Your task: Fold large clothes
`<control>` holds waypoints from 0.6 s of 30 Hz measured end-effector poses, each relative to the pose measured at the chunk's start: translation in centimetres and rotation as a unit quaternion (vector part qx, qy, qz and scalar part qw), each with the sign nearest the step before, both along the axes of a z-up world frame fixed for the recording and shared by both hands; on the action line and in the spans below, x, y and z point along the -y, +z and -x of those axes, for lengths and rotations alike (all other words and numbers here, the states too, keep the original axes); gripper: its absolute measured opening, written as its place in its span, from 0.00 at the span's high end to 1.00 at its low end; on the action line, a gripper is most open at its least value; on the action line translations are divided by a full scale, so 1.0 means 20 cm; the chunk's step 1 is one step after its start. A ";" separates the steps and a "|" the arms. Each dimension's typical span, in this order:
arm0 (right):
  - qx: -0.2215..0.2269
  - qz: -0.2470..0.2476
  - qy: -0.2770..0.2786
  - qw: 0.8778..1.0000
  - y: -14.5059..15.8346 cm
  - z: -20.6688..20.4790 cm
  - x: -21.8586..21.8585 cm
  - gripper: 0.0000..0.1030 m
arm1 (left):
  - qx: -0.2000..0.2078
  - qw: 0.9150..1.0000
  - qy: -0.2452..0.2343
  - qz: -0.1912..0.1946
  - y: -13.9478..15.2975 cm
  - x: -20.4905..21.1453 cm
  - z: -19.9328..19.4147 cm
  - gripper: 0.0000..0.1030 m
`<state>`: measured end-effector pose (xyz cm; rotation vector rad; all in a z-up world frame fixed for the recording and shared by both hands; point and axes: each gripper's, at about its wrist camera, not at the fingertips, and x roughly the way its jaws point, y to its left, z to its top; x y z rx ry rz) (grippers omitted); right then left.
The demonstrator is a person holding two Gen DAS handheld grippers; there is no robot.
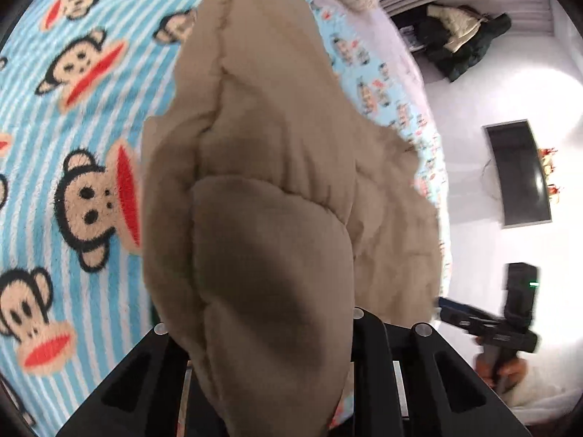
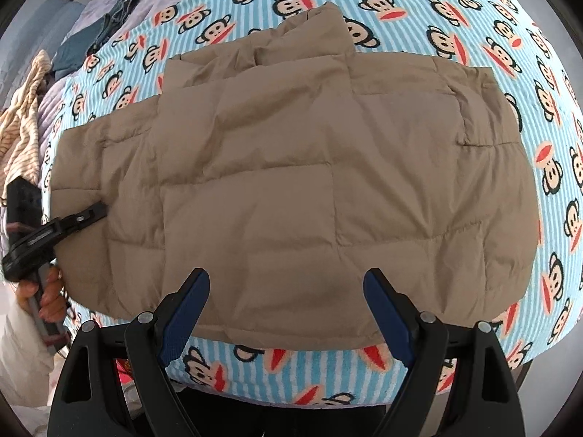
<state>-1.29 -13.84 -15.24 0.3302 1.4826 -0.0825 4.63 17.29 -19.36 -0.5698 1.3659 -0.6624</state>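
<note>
- The tan puffer jacket [image 2: 291,167] lies spread across the monkey-print blanket [image 2: 510,54], filling mid-frame.
- The left gripper [image 2: 95,212], at left edge, pinches the jacket's side.
- The right gripper [image 2: 288,309], lower centre, hovers with fingers spread.

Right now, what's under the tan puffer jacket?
The tan puffer jacket lies on the monkey-print blanket, which shows on all sides of it. Anything between jacket and blanket is covered. The left gripper grips its edge; the right gripper is open.
</note>
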 end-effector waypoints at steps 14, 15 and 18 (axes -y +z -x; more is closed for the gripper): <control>0.074 -0.084 -0.075 0.991 -0.14 -0.11 0.17 0.77 | 0.034 0.999 -0.017 -0.019 0.52 0.39 0.11 0.77; 0.081 -0.097 -0.074 0.989 -0.17 -0.13 0.18 0.79 | 0.034 0.999 -0.019 -0.021 0.56 0.42 0.11 0.77; 0.095 -0.130 -0.070 0.984 -0.27 -0.21 0.19 0.83 | 0.036 0.999 -0.028 -0.029 0.64 0.48 0.15 0.77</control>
